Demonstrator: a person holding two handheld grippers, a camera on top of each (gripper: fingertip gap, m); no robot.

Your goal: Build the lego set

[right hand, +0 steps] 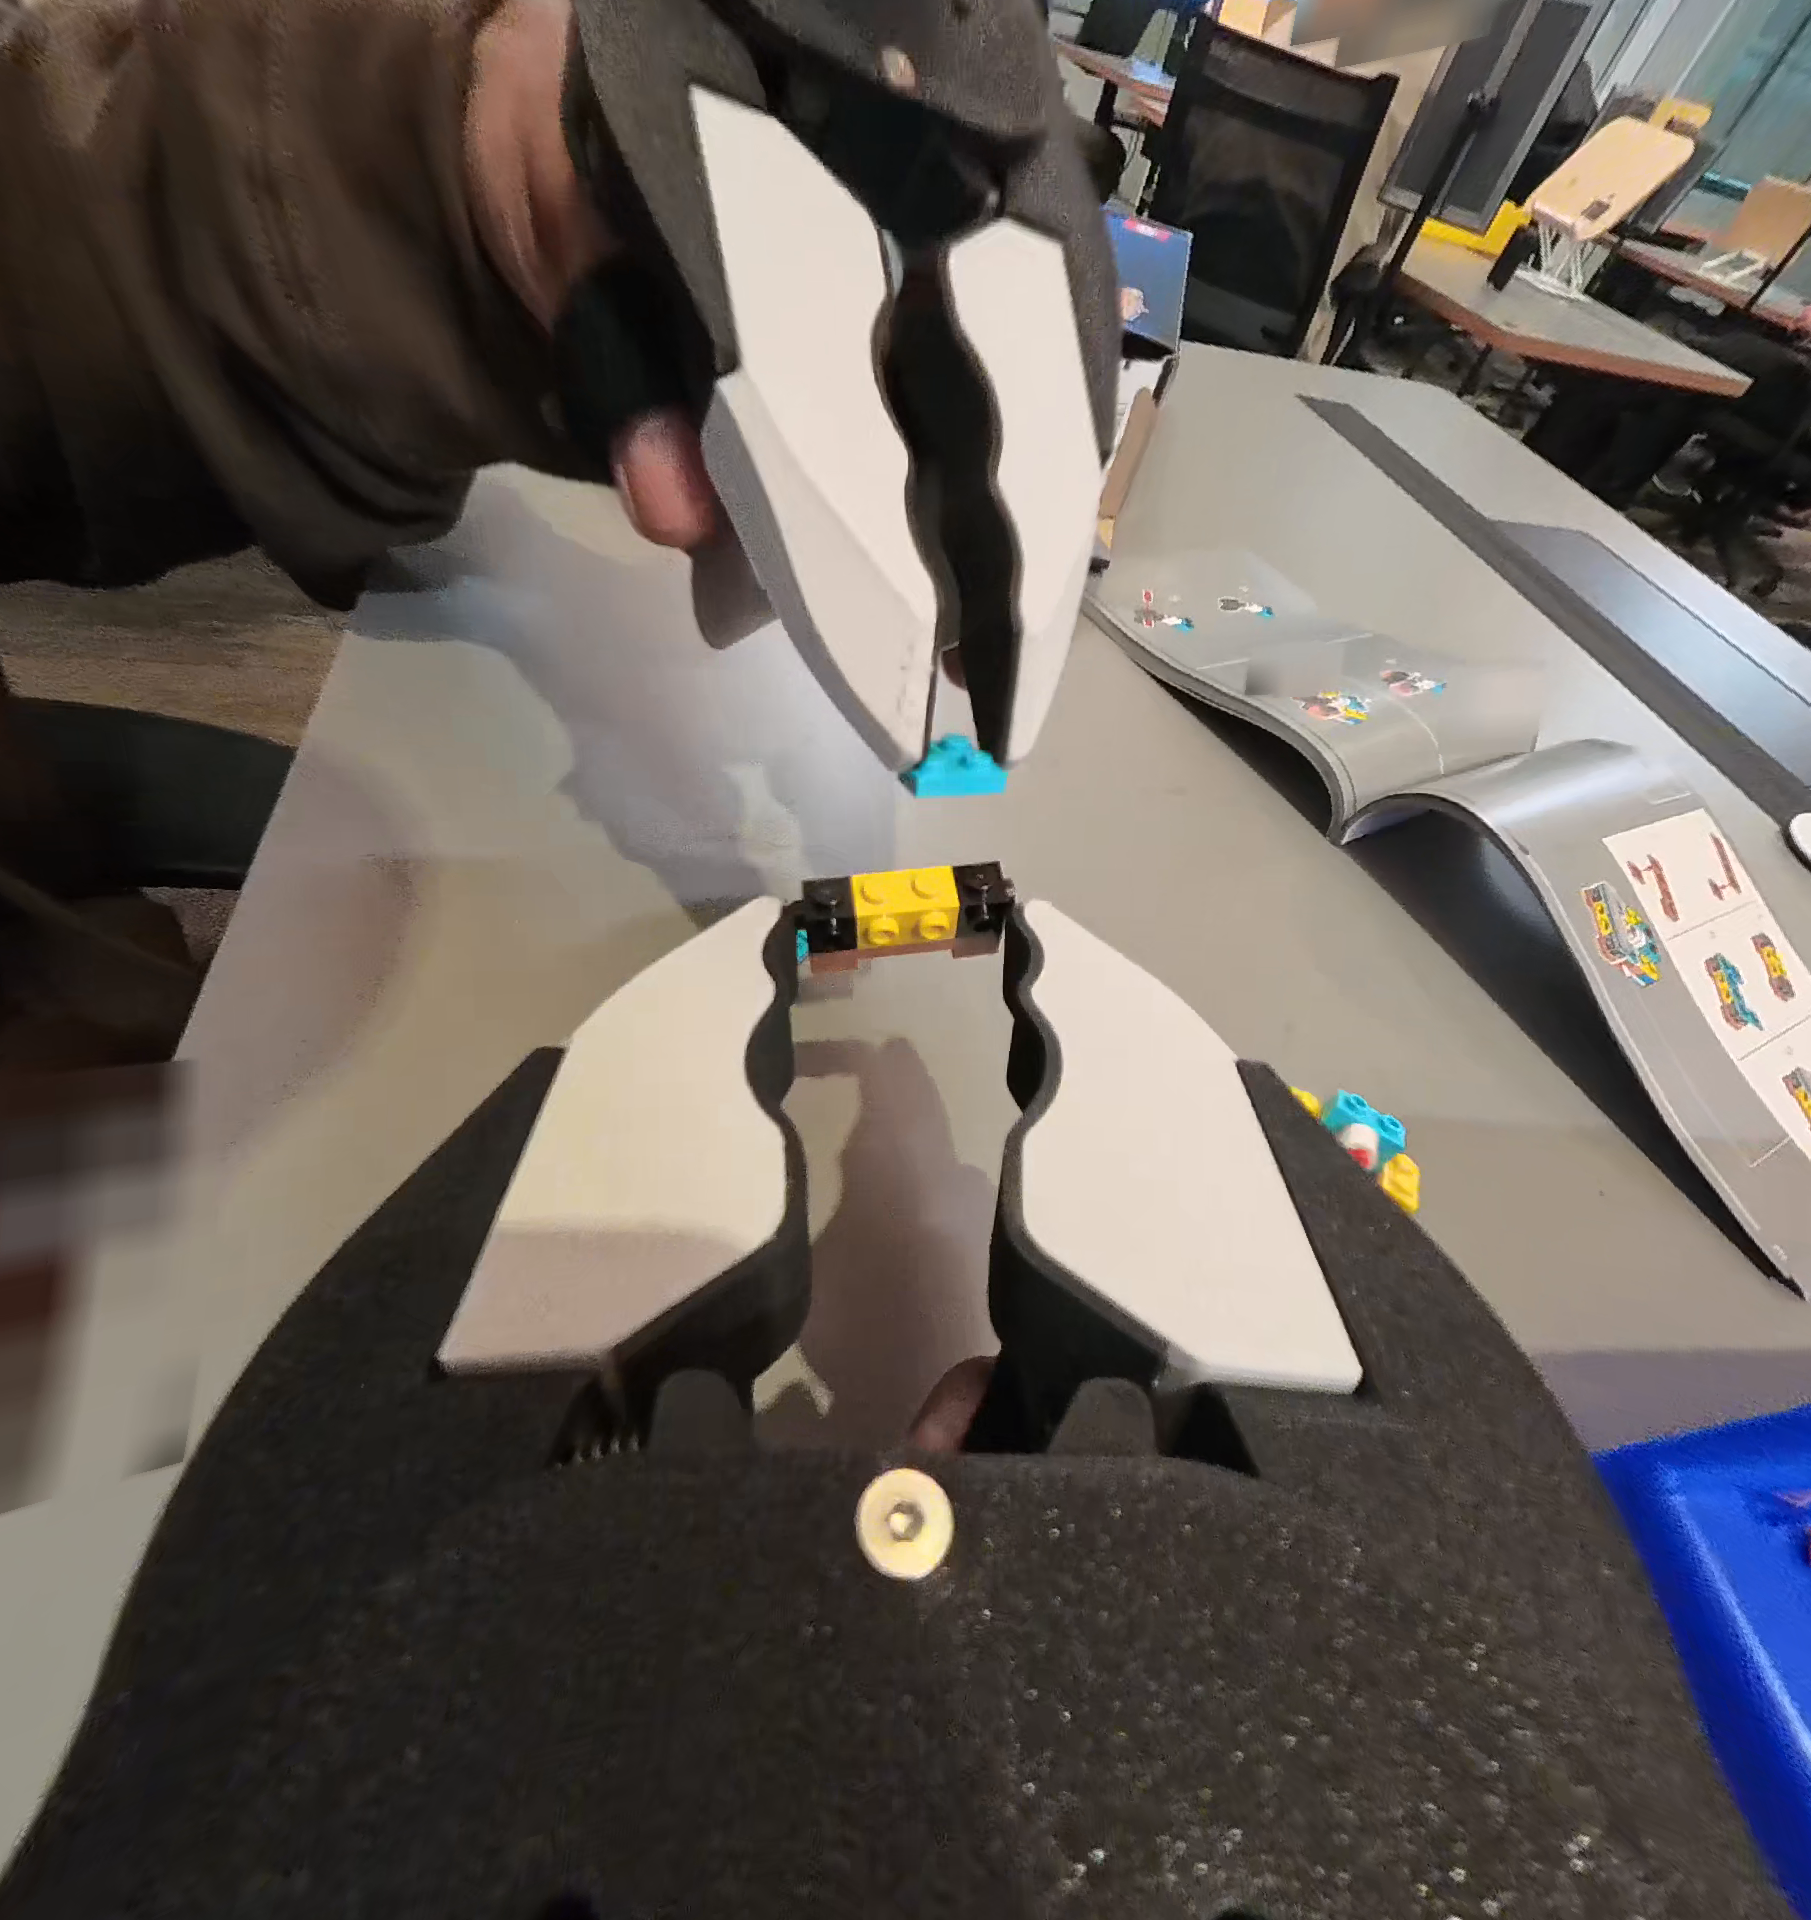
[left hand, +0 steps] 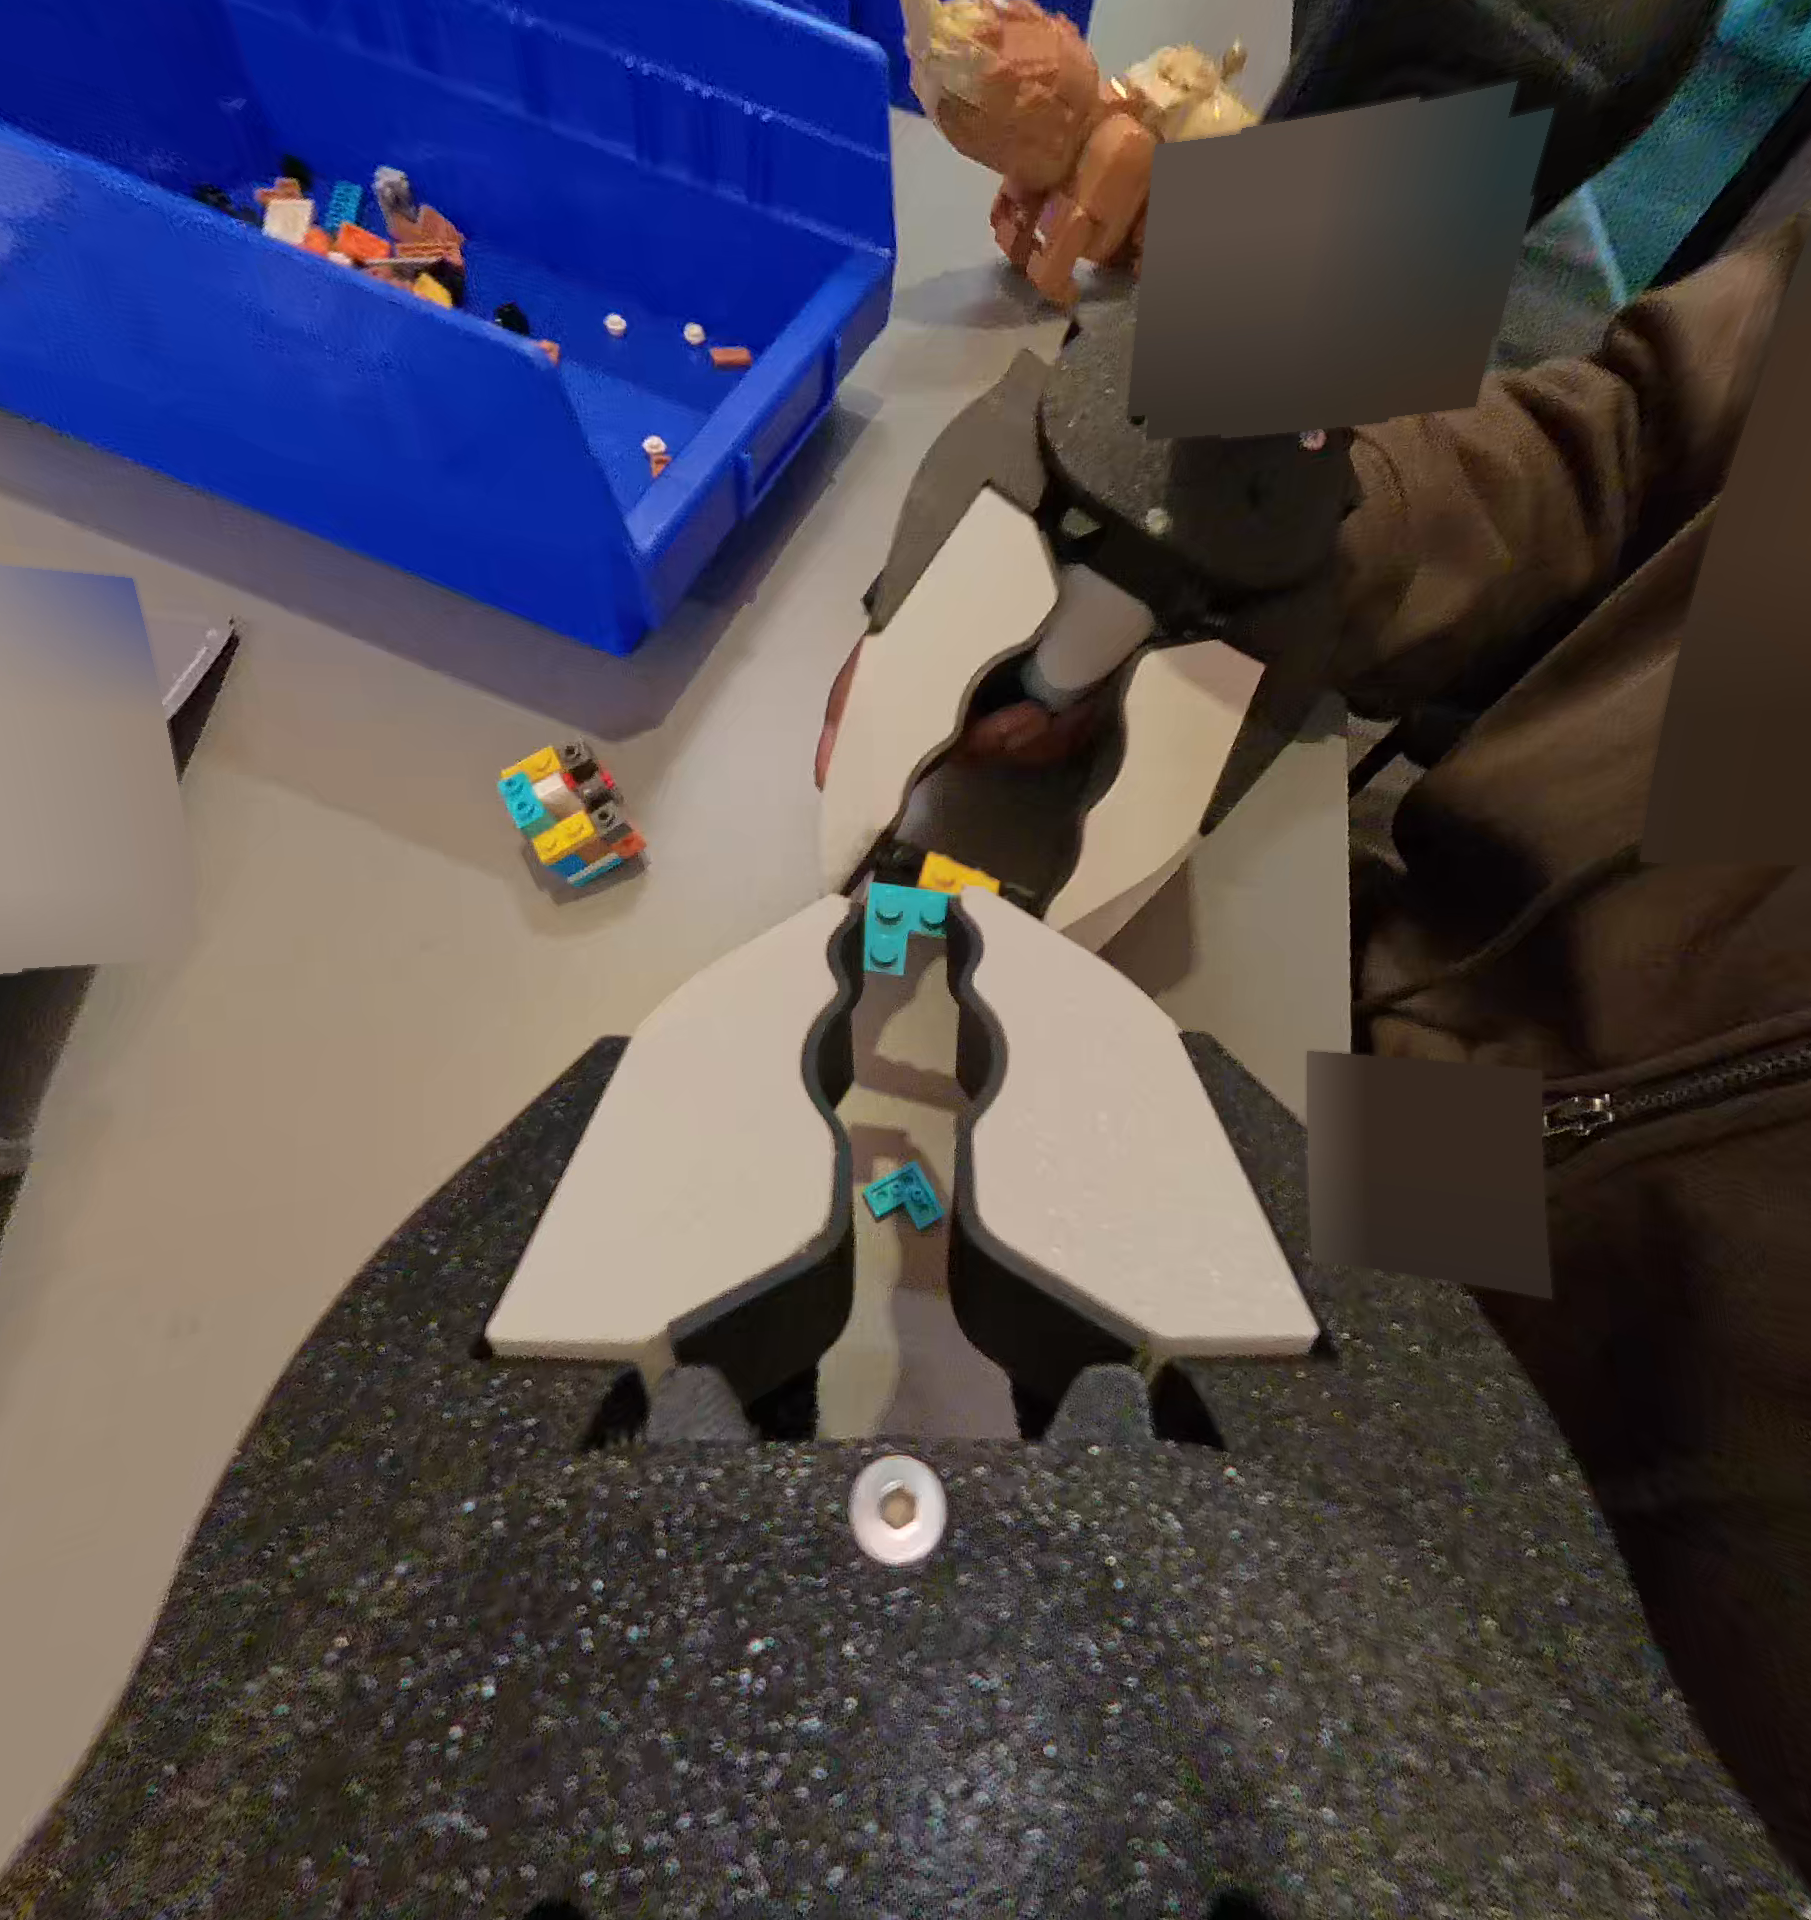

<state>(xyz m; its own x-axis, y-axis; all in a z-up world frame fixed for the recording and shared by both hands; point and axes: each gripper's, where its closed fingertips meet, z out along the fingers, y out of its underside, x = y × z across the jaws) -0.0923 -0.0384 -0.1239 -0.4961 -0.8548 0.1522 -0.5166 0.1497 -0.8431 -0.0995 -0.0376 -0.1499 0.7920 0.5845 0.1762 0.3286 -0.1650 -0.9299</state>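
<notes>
My left gripper (left hand: 906, 920) is clamped on a teal L-shaped plate (left hand: 896, 928), hanging just above and apart from the small black-and-yellow brick assembly (right hand: 903, 907). My right gripper (right hand: 906, 925) pinches that assembly at its fingertips over the grey table (right hand: 1244, 935), long axis running across between the fingers. Plate goes straight down onto the studs, I judge.

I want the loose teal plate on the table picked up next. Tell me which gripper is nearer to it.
Left. The loose teal plate lies on the table directly beneath the left gripper, between its fingers. The right gripper is beyond it, past the left fingertips, holding the yellow-and-black assembly.
</notes>
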